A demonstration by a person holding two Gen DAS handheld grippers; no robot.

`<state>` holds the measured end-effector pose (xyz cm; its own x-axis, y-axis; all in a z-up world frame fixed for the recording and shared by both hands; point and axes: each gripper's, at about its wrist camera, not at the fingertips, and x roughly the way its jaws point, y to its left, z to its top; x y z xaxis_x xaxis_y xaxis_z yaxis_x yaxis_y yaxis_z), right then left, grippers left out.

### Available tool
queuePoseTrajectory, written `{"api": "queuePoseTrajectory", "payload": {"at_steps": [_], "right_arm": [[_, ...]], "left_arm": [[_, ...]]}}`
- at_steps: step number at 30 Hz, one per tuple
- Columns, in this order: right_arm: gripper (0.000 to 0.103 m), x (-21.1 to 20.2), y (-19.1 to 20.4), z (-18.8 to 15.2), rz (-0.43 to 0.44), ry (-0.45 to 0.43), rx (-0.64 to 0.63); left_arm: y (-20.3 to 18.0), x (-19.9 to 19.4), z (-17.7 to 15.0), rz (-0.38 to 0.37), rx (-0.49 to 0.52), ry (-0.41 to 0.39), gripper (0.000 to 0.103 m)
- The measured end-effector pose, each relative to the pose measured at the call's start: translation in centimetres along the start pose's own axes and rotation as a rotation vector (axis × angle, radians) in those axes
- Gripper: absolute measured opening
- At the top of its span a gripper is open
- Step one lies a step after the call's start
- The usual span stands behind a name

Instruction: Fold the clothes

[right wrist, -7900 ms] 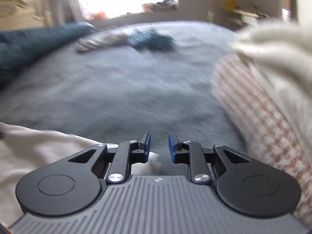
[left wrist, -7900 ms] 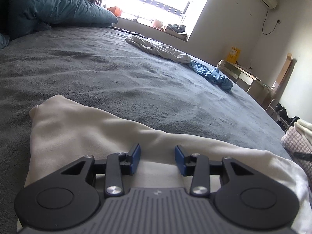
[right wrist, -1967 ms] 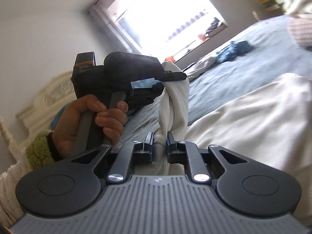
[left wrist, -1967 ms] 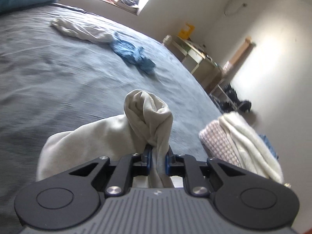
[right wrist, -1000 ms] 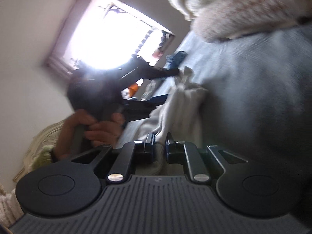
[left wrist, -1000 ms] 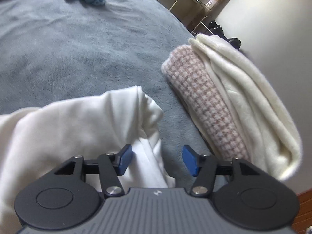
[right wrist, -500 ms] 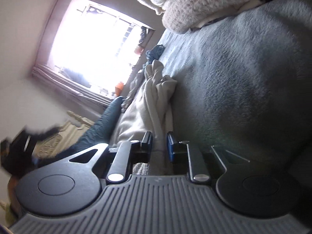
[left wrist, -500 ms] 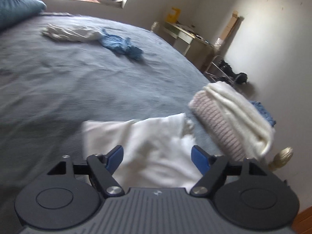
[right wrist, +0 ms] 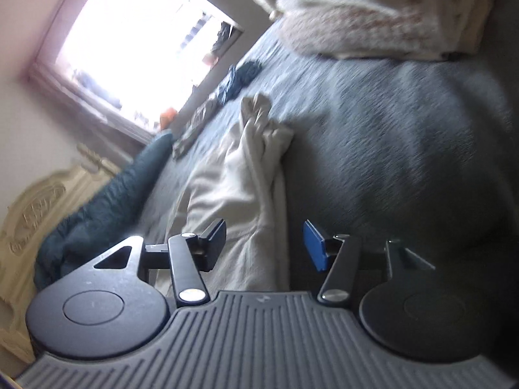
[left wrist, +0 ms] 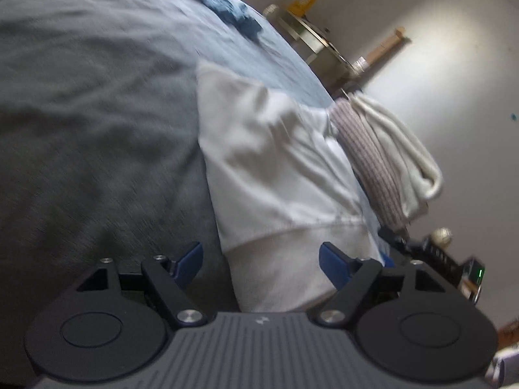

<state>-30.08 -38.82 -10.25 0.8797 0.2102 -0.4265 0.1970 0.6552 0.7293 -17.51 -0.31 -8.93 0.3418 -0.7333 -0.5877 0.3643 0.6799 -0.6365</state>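
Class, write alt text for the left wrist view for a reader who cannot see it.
The open left gripper hovers over a white garment lying folded on a grey bed. A stack of folded clothes sits just beyond it, and a blue garment lies crumpled farther off.

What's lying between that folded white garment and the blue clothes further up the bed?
Only bare grey bedspread separates the white garment from the blue clothes, in the left wrist view.
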Motion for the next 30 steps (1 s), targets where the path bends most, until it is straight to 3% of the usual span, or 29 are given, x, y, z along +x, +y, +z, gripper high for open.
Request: {"api": "queuePoseTrajectory", "payload": {"at_steps": [2,3,5,8,10,14,17,20,22,24,26,28,30], "right_arm": [[0.048,0.7,0.5,-0.5,-0.029,0.028,-0.045],[0.035,0.8,0.8,-0.8,-0.042,0.035,-0.068],[0.02,0.7,1.5,-1.3,-0.067,0.034,-0.121],[0.021,0.7,2.6,-1.7,-0.15,0.038,-0.243],[0.029,0.8,3.6,-1.7,-0.25,0.035,-0.348],[0.033,-0.8,7.9,-0.8,-0.488,-0.101,-0.634],[0.034,-0.5,12.2,0.6,-0.379,-0.166,-0.731],[0.033,3.8,16.1,0.6,-0.188,-0.096,-0.8],[0.033,8.0,17.9,0.0,-0.112,-0.028,-0.866],[0.032,12.1,18.5,-0.4,-0.084,0.041,-0.897],[0.032,15.0,17.4,-0.3,-0.121,0.11,-0.884],[0.031,15.8,14.4,0.3,-0.225,0.152,-0.831],[0.032,14.3,11.4,1.3,-0.249,0.144,-0.736]], "left_arm": [[0.1,0.6,-0.8,-0.009,0.015,-0.007,0.065],[0.1,0.8,-1.2,-0.014,0.023,-0.012,0.061],[0.2,1.3,-1.8,-0.027,0.035,-0.019,0.055],[0.4,1.7,-2.6,-0.061,0.039,-0.02,0.055],[0.4,1.9,-3.2,-0.078,0.058,-0.012,0.055],[0.5,0.7,-3.6,-0.086,0.086,-0.038,0.061],[1.0,-0.2,-3.3,-0.104,0.068,-0.092,0.064],[1.9,-0.1,-2.6,-0.126,0.03,-0.11,0.065],[2.5,0.7,-2.5,-0.131,0.008,-0.108,0.063],[2.8,0.8,-2.8,-0.138,0.017,-0.128,0.063],[2.7,0.7,-3.2,-0.139,0.044,-0.144,0.063],[2.9,0.6,-3.5,-0.15,0.068,-0.157,0.063],[3.2,0.5,-3.6,-0.172,0.079,-0.159,0.063]]}}
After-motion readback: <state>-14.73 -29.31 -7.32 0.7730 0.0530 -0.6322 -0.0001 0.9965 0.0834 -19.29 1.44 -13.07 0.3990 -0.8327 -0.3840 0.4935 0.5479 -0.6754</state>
